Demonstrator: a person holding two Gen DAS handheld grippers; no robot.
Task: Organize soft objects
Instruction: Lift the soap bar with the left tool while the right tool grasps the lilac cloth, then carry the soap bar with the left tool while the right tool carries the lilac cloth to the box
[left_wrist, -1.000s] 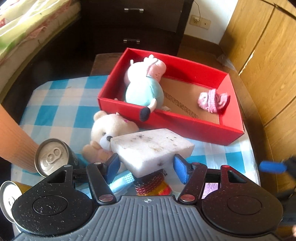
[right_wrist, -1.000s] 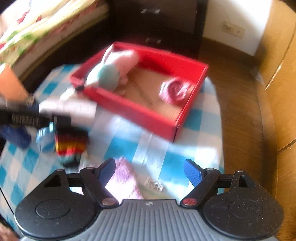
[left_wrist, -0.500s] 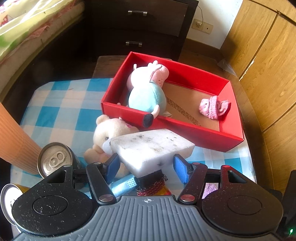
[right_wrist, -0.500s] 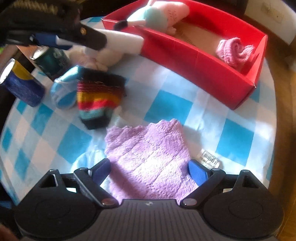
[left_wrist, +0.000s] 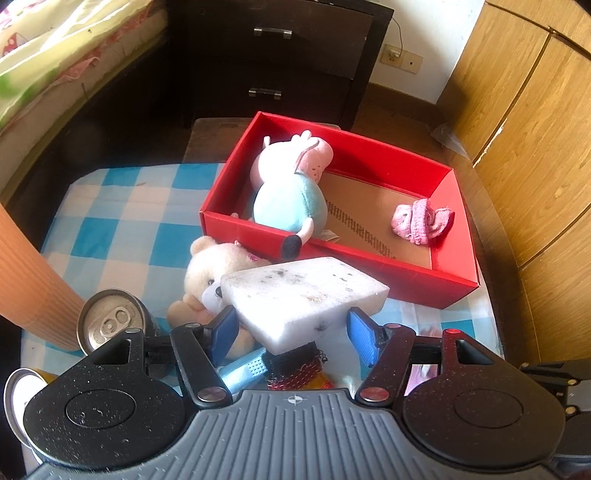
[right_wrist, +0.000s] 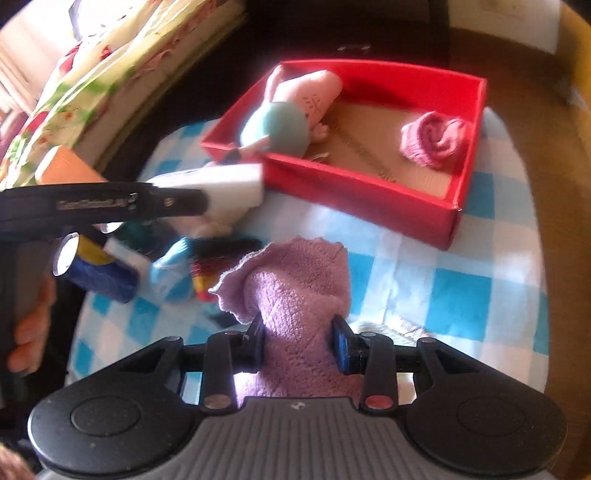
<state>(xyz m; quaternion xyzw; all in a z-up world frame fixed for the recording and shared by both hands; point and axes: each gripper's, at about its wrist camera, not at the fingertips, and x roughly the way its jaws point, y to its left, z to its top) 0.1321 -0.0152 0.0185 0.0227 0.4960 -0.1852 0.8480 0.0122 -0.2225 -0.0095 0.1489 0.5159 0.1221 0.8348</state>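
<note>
My left gripper (left_wrist: 291, 332) is shut on a white sponge block (left_wrist: 303, 295) and holds it above the table, in front of the red box (left_wrist: 369, 264). The box holds a pink pig plush (left_wrist: 291, 188) and a rolled pink cloth (left_wrist: 421, 219). A cream teddy bear (left_wrist: 218, 262) lies on the table under the sponge. My right gripper (right_wrist: 299, 341) is shut on a purple towel (right_wrist: 295, 280) and holds it lifted above the checkered cloth. The sponge also shows in the right wrist view (right_wrist: 229, 184), left of the box (right_wrist: 369, 188).
Two drink cans (left_wrist: 110, 321) stand at the table's left front, beside an orange cup (left_wrist: 26, 280). A striped sock (right_wrist: 207, 269) and a light blue sock (right_wrist: 170, 273) lie on the blue checkered tablecloth (right_wrist: 461, 280). A dark drawer unit (left_wrist: 277, 62) and wooden cabinets (left_wrist: 535, 110) stand behind.
My right gripper has come down on the purple towel, shut on it and lifted it. My left gripper has risen slightly, still holding the sponge.
</note>
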